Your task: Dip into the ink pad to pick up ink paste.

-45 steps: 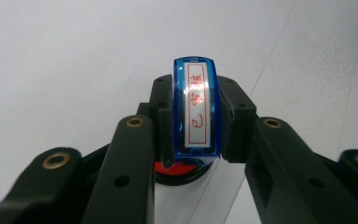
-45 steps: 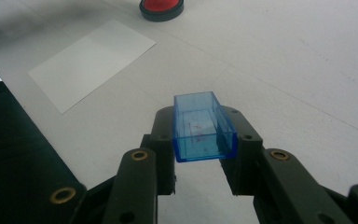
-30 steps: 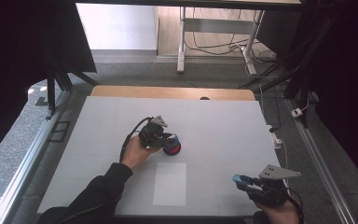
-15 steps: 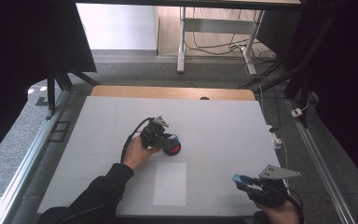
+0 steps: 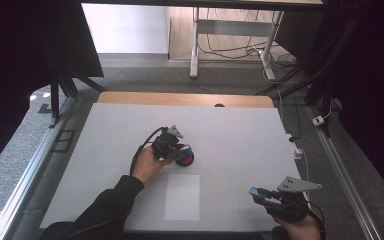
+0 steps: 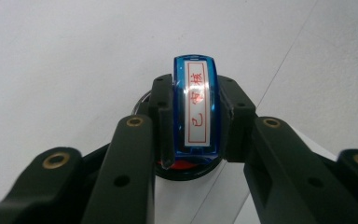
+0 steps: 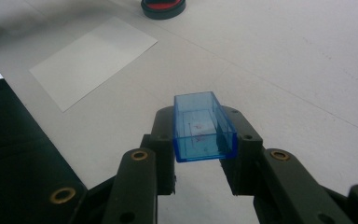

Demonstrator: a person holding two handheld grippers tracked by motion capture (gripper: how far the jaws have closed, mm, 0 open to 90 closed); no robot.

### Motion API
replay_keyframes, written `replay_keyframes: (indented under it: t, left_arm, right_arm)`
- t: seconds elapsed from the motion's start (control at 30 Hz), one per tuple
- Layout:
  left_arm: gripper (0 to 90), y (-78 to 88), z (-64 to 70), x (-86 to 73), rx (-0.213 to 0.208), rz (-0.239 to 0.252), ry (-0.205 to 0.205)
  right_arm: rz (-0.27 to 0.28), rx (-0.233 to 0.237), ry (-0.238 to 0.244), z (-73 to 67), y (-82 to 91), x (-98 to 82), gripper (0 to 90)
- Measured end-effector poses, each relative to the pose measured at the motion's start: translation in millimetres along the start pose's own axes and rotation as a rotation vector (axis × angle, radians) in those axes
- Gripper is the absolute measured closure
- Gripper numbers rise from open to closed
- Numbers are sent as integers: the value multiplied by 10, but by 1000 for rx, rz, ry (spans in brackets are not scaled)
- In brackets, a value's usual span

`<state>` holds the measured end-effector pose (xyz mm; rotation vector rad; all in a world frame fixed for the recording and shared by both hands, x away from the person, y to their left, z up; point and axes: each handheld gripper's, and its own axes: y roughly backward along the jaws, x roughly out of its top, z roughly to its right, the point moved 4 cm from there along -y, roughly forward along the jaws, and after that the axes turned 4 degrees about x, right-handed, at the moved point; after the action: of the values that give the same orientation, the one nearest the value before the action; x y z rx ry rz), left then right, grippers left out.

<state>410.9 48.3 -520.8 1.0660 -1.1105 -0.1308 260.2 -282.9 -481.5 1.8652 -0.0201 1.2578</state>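
Note:
My left gripper (image 5: 181,148) is shut on a blue stamp (image 6: 196,107) whose white label carries red characters. The stamp stands upright, its lower end down on a round red ink pad (image 5: 185,160) in a black case near the table's middle. In the left gripper view the ink pad (image 6: 185,169) shows just under the stamp, between the jaws of the left gripper (image 6: 196,123). A white sheet of paper (image 5: 182,197) lies just in front of the pad. At the front right, my right gripper (image 5: 256,192) is shut on a clear blue stamp cap (image 7: 202,125), held a little above the table with its hollow side up.
The white table (image 5: 240,135) has a wooden strip (image 5: 180,98) along its far edge and metal rails on both sides. In the right gripper view the paper (image 7: 93,60) and the ink pad (image 7: 163,7) lie farther off, and a dark sleeve (image 7: 14,154) is at the left.

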Motion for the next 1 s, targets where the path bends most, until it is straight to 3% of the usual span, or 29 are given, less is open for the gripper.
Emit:
replay_keyframes:
  t: [0.33, 0.5, 0.8, 1.0]
  left_arm:
    - [705, -5, 104, 27, 74, -25, -74]
    - [705, -8, 129, 35, 92, -33, -85]
    - [705, -13, 104, 36, 73, -27, -44]
    - [705, -11, 10, 8, 11, -8, 31]
  right_arm:
    - [-8, 0, 4, -4, -4, -1, 681]
    - [-10, 1, 4, -5, -7, -1, 681]
    - [-13, 0, 8, -7, -13, -1, 681]
    - [-12, -1, 10, -8, -12, 0, 681]
